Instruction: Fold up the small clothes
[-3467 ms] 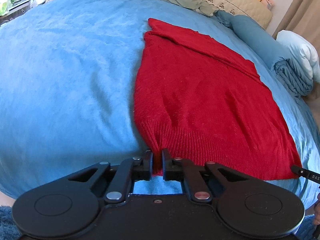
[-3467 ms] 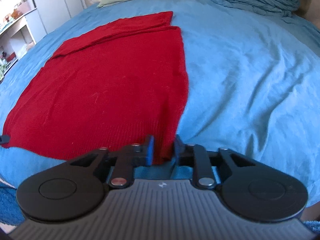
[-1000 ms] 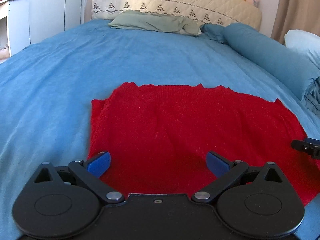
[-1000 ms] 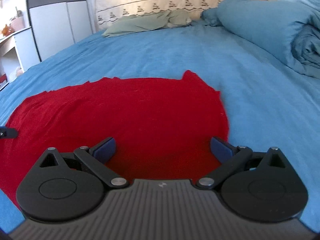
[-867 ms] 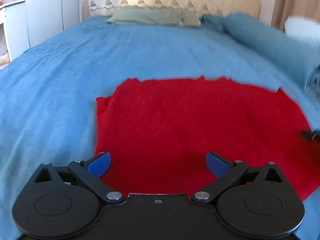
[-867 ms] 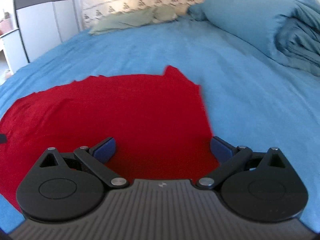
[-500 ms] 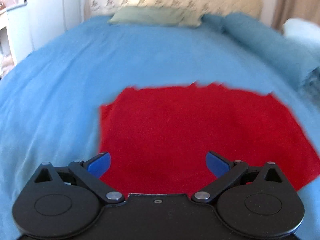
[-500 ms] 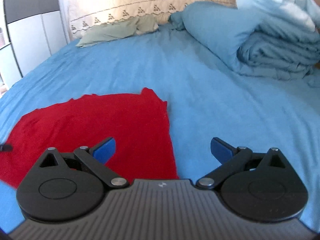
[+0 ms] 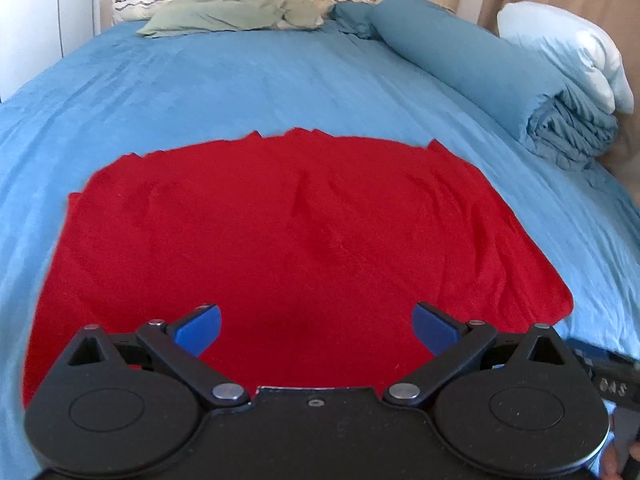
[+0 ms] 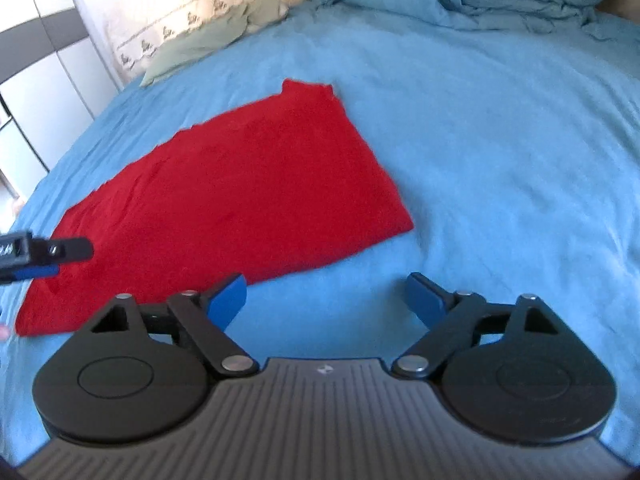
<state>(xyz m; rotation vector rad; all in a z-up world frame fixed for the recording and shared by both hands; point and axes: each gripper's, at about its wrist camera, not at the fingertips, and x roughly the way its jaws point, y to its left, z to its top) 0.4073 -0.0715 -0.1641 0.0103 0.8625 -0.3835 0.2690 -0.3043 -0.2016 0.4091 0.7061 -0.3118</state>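
Backing away from the red sweater (image 9: 304, 248) after releasing its hem, pinched at both near corners a few seconds ago. Keeping the left gripper (image 9: 316, 322) spread wide, with nothing between its blue pads (image 9: 198, 330), and hovering over the near edge of the garment, straight ahead at 12 o'clock. Keeping the right gripper (image 10: 326, 296) spread just as wide and empty, now swinging off the cloth to its right, over bare blue bedspread (image 10: 500, 152), with the sweater (image 10: 240, 188) sitting at 10 o'clock and the other tool's tip (image 10: 60, 252) showing at 9 o'clock.

Seeing the garment now as a shorter, wider rectangle, lying flat on the bedspread (image 9: 240, 88) with a slightly ragged far edge at 12 o'clock and soft ripples toward 2 o'clock, well apart from the rolled duvet (image 9: 480, 64) and the green pillow (image 9: 224, 14).

Judging this as one fold laid down and let go: bottom brought up over the top. Probably repositioning for a second fold from a short side, likely the right-hand end, given the swing of the right tool. Watching for the loose upper layer sliding when gripped again.
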